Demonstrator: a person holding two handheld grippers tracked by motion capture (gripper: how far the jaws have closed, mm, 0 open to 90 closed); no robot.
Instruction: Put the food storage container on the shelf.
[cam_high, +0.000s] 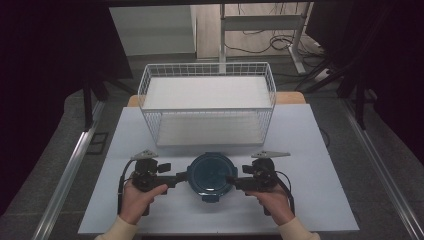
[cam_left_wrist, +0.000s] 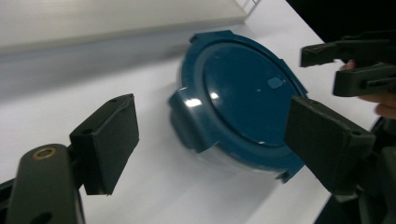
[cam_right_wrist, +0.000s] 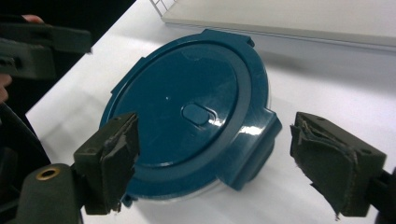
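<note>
A round container with a dark blue clip-on lid (cam_high: 211, 175) sits on the white table near the front edge, between both grippers. My left gripper (cam_high: 179, 178) is open at its left side; in the left gripper view the lid (cam_left_wrist: 243, 93) and one side clip (cam_left_wrist: 189, 119) lie between the spread jaws of the left gripper (cam_left_wrist: 215, 140). My right gripper (cam_high: 234, 181) is open at the container's right side; in the right gripper view the lid (cam_right_wrist: 182, 116) and a clip (cam_right_wrist: 252, 144) lie between the spread jaws of the right gripper (cam_right_wrist: 219, 161). Neither gripper's pads touch the container.
A white wire basket (cam_high: 207, 102) with a white board inside stands just behind the container, its base edge (cam_left_wrist: 116, 18) close to the lid. The white tabletop (cam_high: 310, 165) has free room left and right. Dark curtains and floor rails flank the table.
</note>
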